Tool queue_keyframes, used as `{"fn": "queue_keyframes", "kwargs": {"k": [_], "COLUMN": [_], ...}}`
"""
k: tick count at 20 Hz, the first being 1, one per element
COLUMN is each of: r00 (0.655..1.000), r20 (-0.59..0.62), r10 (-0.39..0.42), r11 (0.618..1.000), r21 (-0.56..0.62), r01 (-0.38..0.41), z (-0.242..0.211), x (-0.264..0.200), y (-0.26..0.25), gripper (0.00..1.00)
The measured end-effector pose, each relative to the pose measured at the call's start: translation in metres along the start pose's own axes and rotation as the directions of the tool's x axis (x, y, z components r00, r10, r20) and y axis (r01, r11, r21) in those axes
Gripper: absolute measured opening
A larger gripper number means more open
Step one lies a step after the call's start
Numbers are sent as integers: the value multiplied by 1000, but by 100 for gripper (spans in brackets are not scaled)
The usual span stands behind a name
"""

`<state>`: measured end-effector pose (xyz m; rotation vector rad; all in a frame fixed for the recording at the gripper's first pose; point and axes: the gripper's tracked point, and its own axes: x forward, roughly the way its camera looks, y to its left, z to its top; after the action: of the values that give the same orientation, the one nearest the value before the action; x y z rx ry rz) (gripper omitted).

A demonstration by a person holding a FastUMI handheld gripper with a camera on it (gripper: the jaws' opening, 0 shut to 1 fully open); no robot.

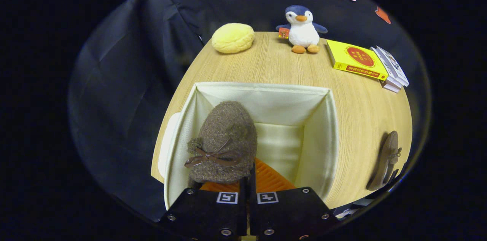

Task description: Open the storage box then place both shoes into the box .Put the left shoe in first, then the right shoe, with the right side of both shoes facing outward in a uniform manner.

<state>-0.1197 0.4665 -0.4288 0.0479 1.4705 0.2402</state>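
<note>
A cream fabric storage box (pixel 323 127) stands open on the wooden table, right below me. A fuzzy brown shoe (pixel 224 138) with a leather bow hangs over the box's left half, toe pointing away from me. My gripper (pixel 248 180) is shut on the shoe's heel edge, with the fingers nearly touching each other. The second brown shoe (pixel 386 159) lies on the table to the right of the box, beyond its right wall.
At the table's far side sit a yellow round cushion (pixel 233 38), a penguin plush (pixel 302 30), a yellow book (pixel 355 59) and a stack of small books (pixel 392 68). The box lid (pixel 167 146) shows white beside the box's left wall.
</note>
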Motion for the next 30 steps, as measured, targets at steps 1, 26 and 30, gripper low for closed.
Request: {"fn": "queue_keyframes", "kwargs": {"k": [1, 26, 30], "r00": [1000, 928, 936], "r20": [-19, 134, 234], "r10": [-10, 347, 263], "r11": [1000, 932, 956], "r21": [6, 66, 64], "r01": [10, -358, -285], "z": [-4, -12, -18], "x": [7, -133, -148], "y": [2, -102, -186], "gripper": [4, 81, 97]}}
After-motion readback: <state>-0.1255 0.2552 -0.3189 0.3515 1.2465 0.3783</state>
